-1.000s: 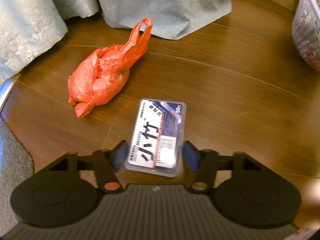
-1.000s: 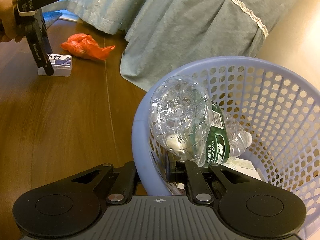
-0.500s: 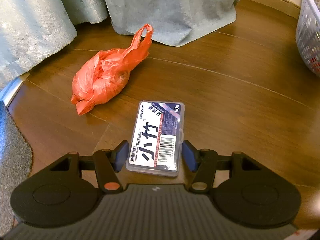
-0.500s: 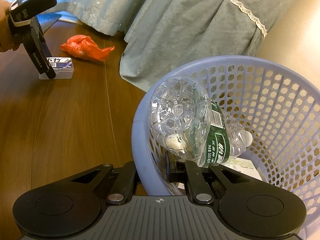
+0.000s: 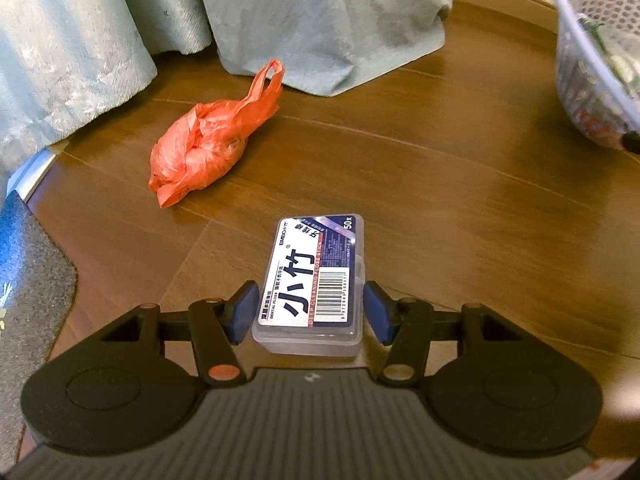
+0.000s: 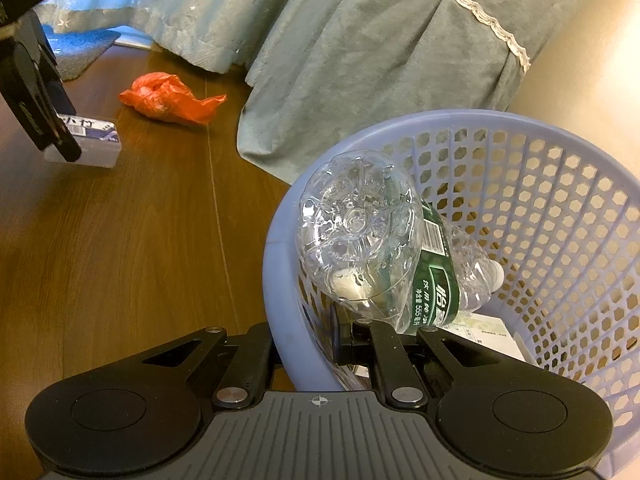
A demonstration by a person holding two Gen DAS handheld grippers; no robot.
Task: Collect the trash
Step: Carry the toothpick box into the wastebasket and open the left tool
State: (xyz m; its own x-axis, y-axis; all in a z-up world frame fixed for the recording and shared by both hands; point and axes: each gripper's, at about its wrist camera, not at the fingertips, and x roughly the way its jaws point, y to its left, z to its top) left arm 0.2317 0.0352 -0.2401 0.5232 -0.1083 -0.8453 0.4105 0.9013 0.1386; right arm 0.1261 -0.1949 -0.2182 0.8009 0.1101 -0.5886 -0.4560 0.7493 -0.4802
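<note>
A clear plastic floss box (image 5: pixel 316 276) with a blue and white label sits between the blue pads of my left gripper (image 5: pixel 310 312), which is shut on its sides and holds it just above the wooden floor. The right wrist view shows the same box (image 6: pixel 94 140) hanging in that left gripper (image 6: pixel 60 148) at far left. A crumpled red plastic bag (image 5: pixel 204 148) lies on the floor beyond it, near the cloth. My right gripper (image 6: pixel 304 340) is shut on the rim of the lilac mesh basket (image 6: pixel 520 132). A crushed clear bottle (image 6: pixel 360 240) with a green label leans inside the basket.
A grey-green bedspread (image 5: pixel 320 12) hangs to the floor behind the bag. A grey mat (image 5: pixel 32 280) lies at the left edge. The basket (image 5: pixel 576 52) shows at the upper right of the left wrist view. A beige wall (image 6: pixel 592 40) stands behind the basket.
My left gripper has lifted the floss box and carried it away from the red bag, toward the basket side. The right gripper and the basket have not moved.
</note>
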